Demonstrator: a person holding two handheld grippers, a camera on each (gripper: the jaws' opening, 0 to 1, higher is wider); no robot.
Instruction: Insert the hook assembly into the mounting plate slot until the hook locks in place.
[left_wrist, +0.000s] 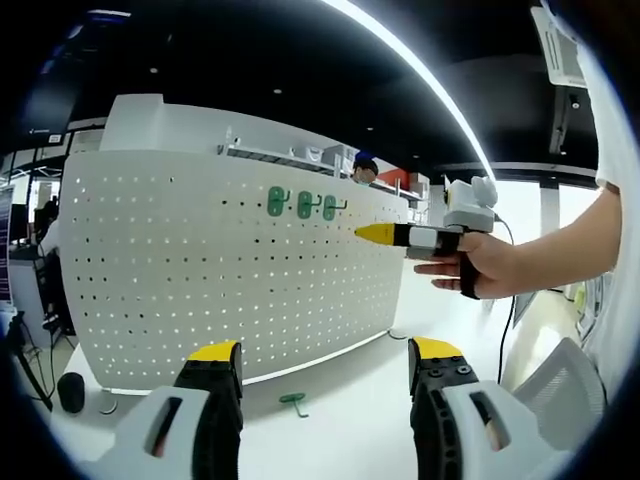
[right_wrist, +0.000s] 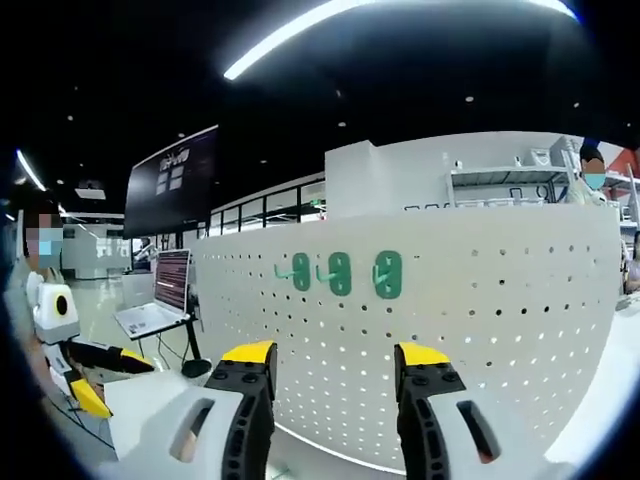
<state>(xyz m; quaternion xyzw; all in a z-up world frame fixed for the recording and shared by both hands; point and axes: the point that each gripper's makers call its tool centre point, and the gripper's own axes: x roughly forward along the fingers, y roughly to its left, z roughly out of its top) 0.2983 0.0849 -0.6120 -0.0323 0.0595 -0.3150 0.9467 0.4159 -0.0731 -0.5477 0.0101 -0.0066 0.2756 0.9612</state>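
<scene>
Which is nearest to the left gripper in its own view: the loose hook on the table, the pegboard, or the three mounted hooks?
1. Loose green hook, on the table just ahead of the jaws.
2. White pegboard, upright behind it.
3. Three mounted green hooks, high on the pegboard.

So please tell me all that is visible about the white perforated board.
The white perforated board stands upright on a white table. It looks like painted metal or plastic, with regular rows of small holes. Three green hooks hang side by side near its top edge. A fourth green hook lies on the table before it. Neither gripper touches it.
</scene>
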